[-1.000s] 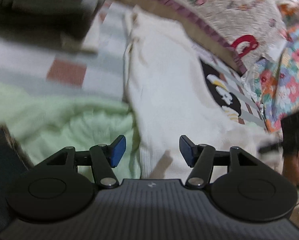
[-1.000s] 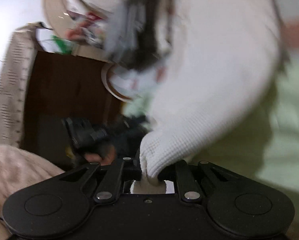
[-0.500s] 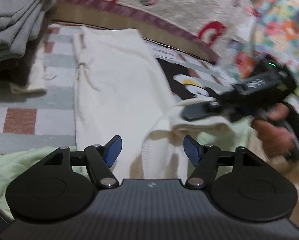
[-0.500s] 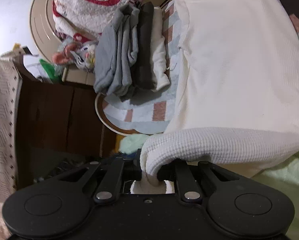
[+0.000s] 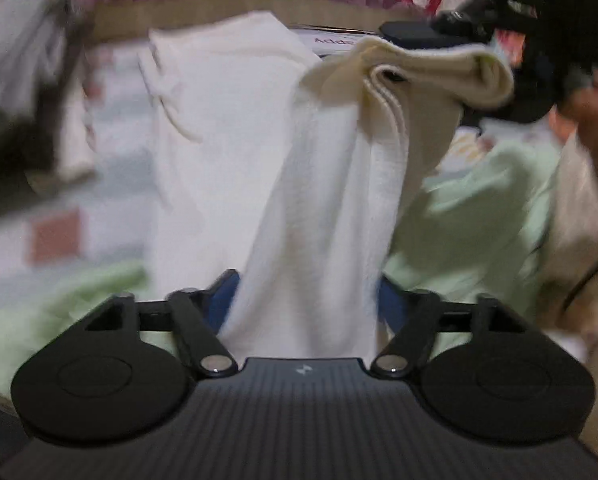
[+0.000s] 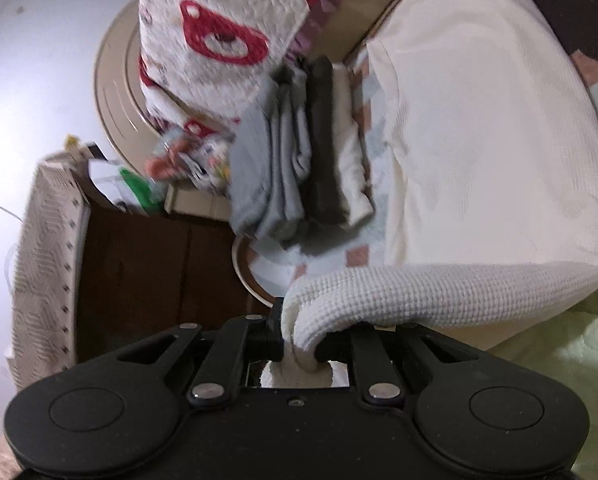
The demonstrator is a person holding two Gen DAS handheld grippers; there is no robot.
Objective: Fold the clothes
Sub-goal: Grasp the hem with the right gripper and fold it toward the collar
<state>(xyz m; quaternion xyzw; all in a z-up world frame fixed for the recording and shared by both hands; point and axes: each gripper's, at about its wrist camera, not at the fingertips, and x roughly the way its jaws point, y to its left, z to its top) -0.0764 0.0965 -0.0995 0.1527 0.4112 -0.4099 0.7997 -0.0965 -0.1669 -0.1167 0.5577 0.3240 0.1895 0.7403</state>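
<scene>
Cream waffle-knit garment (image 6: 479, 160), ribbed at its hem. Just left of the garment, folded stack (image 6: 295, 168) in grey, dark brown and white. Beyond the stack, white textured blanket (image 6: 219, 32) with red bear shapes. Under the garment, checked cover (image 5: 55, 236) in pale grey, white and terracotta; pale green cloth (image 5: 475, 216) at its near side. Black claws, blue pads (image 5: 219, 304).

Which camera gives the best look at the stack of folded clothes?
The right wrist view. There the stack of folded clothes is fairly sharp, its grey, dark and white layers showing on edge beside the cream sweater. In the left wrist view it is only a dark blur at the left edge.
</scene>
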